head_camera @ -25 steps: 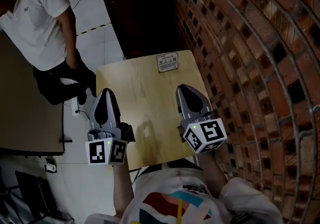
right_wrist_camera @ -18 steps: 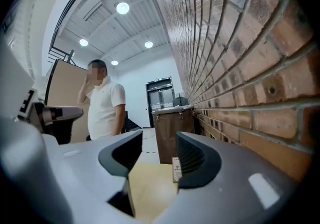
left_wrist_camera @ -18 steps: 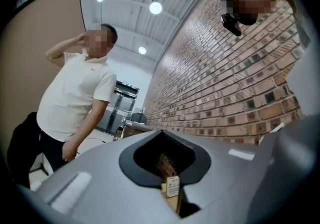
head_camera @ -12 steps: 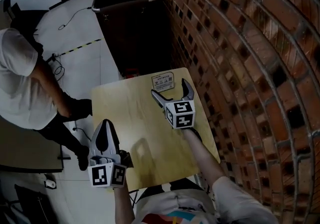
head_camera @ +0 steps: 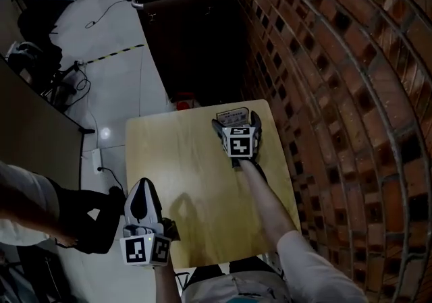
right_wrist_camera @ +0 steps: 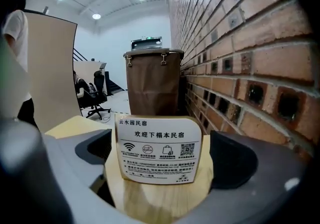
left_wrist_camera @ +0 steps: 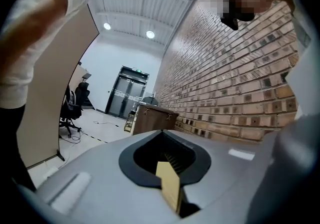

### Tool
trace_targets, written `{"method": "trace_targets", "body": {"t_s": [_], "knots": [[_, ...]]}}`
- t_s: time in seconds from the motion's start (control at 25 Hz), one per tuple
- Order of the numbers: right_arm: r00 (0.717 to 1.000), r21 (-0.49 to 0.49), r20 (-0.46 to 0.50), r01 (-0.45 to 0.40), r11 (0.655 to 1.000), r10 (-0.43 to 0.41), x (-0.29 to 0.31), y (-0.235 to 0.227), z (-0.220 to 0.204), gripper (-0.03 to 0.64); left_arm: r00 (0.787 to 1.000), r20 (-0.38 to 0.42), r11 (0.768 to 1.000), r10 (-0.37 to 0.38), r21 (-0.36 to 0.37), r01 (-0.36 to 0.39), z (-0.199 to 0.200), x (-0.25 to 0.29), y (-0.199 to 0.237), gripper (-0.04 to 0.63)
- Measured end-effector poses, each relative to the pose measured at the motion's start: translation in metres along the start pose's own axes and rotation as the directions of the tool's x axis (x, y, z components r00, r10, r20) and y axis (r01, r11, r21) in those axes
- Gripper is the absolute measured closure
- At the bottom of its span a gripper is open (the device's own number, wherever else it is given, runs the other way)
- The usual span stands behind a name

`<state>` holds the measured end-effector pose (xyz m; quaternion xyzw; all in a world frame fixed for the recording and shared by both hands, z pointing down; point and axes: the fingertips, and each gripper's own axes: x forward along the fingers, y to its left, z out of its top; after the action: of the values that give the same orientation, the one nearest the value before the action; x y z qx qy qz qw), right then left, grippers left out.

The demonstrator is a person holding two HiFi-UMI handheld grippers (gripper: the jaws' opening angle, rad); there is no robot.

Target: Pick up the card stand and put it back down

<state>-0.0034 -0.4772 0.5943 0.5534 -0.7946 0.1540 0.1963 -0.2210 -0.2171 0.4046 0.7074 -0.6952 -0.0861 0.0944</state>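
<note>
The card stand [head_camera: 233,117] is a small white printed sign standing upright at the far edge of the wooden table [head_camera: 182,180]. In the right gripper view the card stand [right_wrist_camera: 159,149] faces me between the two dark pads [right_wrist_camera: 234,160], with a gap on each side. My right gripper [head_camera: 236,122] reaches over the table's far edge, its jaws opening wide around the stand without touching it. My left gripper [head_camera: 142,185] hovers by the table's near left corner, shut and holding nothing. In its own view the left gripper [left_wrist_camera: 161,132] points toward the far room.
A brick wall [head_camera: 337,92] runs close along the table's right side. A dark brown cabinet [head_camera: 182,18] stands just beyond the table. A dark desk [head_camera: 34,140] and a person [head_camera: 27,207] are at the left, with a power strip [head_camera: 96,160] on the floor.
My right gripper went from the near right of the table forward to the card stand and opened its jaws. The person at the left shifted toward the lower left of the view.
</note>
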Motion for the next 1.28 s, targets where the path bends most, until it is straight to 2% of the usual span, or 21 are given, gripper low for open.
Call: {"method": "trace_targets", "body": {"t_s": [0.28, 0.48, 0.88, 1.08, 1.28], "knots": [[0.998, 0.042, -0.068, 0.0, 0.999, 0.003, 0.015, 0.002, -0.023, 0.041, 1.0, -0.02, 1.0, 0.012, 0.001, -0.012, -0.006, 0.001, 0.002, 0.589], [0.999, 0.015, -0.041, -0.006, 1.0, 0.007, 0.02, 0.002, -0.024, 0.041, 0.999, -0.026, 1.0, 0.027, 0.004, -0.027, -0.008, -0.001, 0.009, 0.589], [0.999, 0.02, -0.034, 0.0, 1.0, 0.001, 0.013, 0.001, -0.024, 0.049, 0.999, -0.027, 1.0, 0.029, 0.009, -0.028, -0.006, -0.006, 0.011, 0.589], [0.998, 0.013, 0.063, -0.011, 1.0, 0.01, -0.017, 0.006, -0.001, 0.051, 0.999, -0.01, 0.999, 0.038, 0.009, -0.038, 0.002, -0.013, 0.013, 0.589], [0.978, 0.0, 0.204, -0.041, 0.999, 0.04, -0.09, 0.019, 0.04, 0.052, 0.999, 0.031, 1.0, 0.012, 0.016, -0.013, 0.019, -0.017, 0.002, 0.589]]}}
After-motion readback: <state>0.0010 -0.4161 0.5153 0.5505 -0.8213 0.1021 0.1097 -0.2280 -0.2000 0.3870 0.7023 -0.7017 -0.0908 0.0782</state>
